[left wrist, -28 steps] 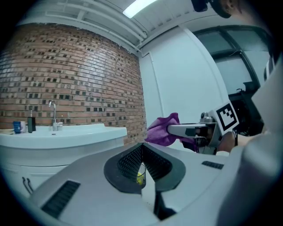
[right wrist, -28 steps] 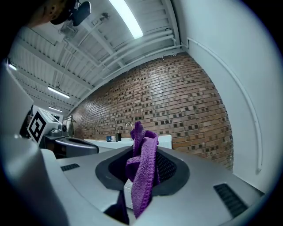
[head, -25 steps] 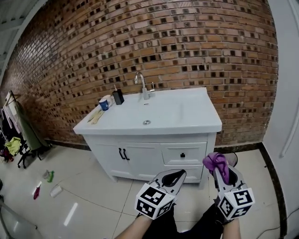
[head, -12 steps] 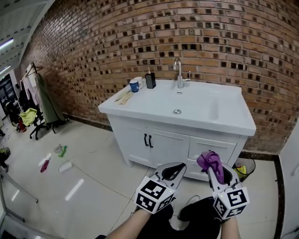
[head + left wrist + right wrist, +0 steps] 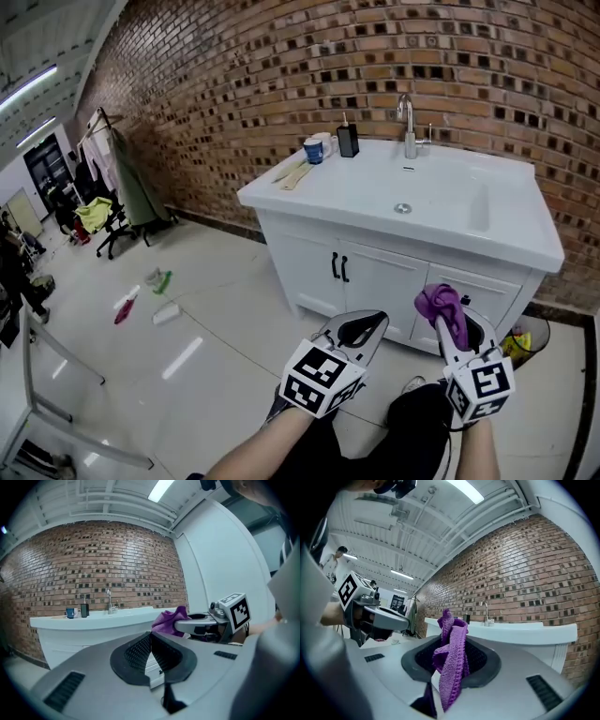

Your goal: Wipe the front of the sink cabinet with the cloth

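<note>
White glossy tiles make up the floor (image 5: 216,281), with streaks of ceiling light reflected on them. At far left a rack (image 5: 105,155) hung with clothes stands against the brick wall (image 5: 234,75), a chair (image 5: 111,225) beside it. A few bottles (image 5: 159,279) lie loose on the tiles, well apart from the rest.

The wall runs across the whole back of the room. Against it stands the white cabinet (image 5: 375,277), with two doors with dark handles at its left and drawers at its right. Its pale top is smooth and dry-looking. A blue cup (image 5: 313,150) and a black dispenser (image 5: 348,141) stand near the back left corner, and the tap (image 5: 409,127) rises over the sink (image 5: 441,202).

Low in the head view, the left gripper (image 5: 370,323) has its fingers pressed together on nothing. Just right of it, the right gripper (image 5: 448,319) has its fingers clamped on the purple cloth (image 5: 441,305), which bunches above them and hangs down between. The cloth is held short of the cabinet front, not touching it. A bin (image 5: 520,342) sits on the floor by the cabinet's right end.
</note>
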